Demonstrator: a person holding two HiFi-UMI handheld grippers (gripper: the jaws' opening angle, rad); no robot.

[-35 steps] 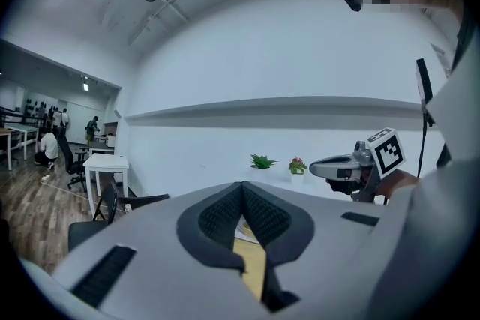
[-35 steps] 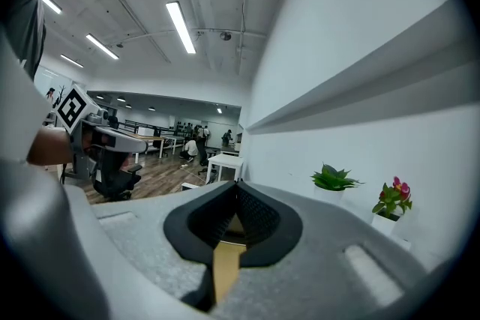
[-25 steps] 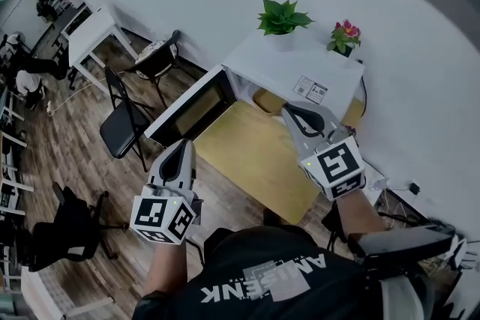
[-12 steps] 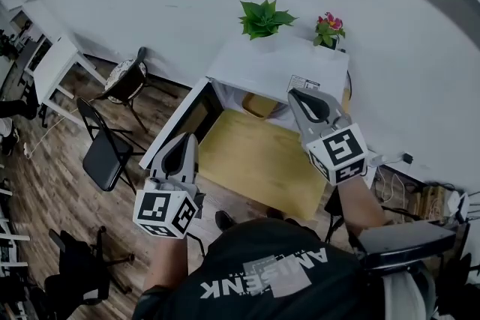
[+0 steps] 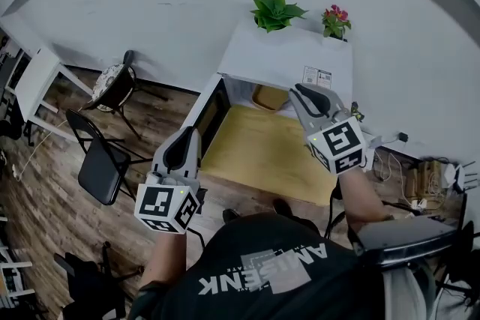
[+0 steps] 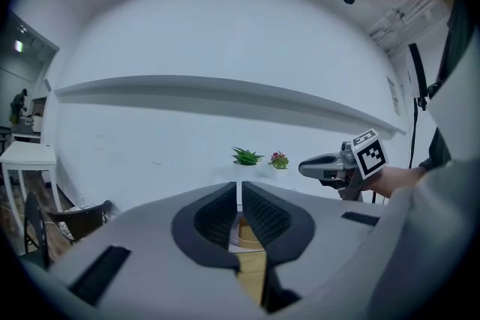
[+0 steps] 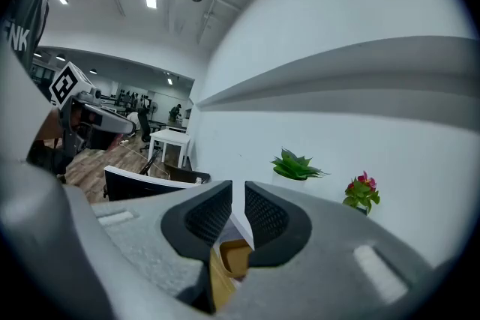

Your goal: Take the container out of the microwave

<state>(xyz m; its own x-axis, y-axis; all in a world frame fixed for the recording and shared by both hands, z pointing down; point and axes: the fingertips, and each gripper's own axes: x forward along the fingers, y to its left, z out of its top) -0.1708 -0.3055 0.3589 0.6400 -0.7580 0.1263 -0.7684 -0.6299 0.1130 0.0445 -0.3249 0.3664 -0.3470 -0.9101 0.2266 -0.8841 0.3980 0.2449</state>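
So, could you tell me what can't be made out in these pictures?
The container: head view, the microwave's top hides all but a tan part; lid and contents unknown.
The label on the microwave: head view, print too small to read.
The door: head view, outer face turned away.

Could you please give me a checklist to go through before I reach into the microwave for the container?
1. Microwave door open: ok.
2. Container in sight inside the opening: ok.
3. Right gripper ready to grasp: not ok. It is empty; its jaws have just been opening but stand only a slit apart.
4. Left gripper empty: ok, jaws almost together.
5. Wooden table bare in front of the opening: ok.
6. How firmly the two plants on top stand: cannot tell.
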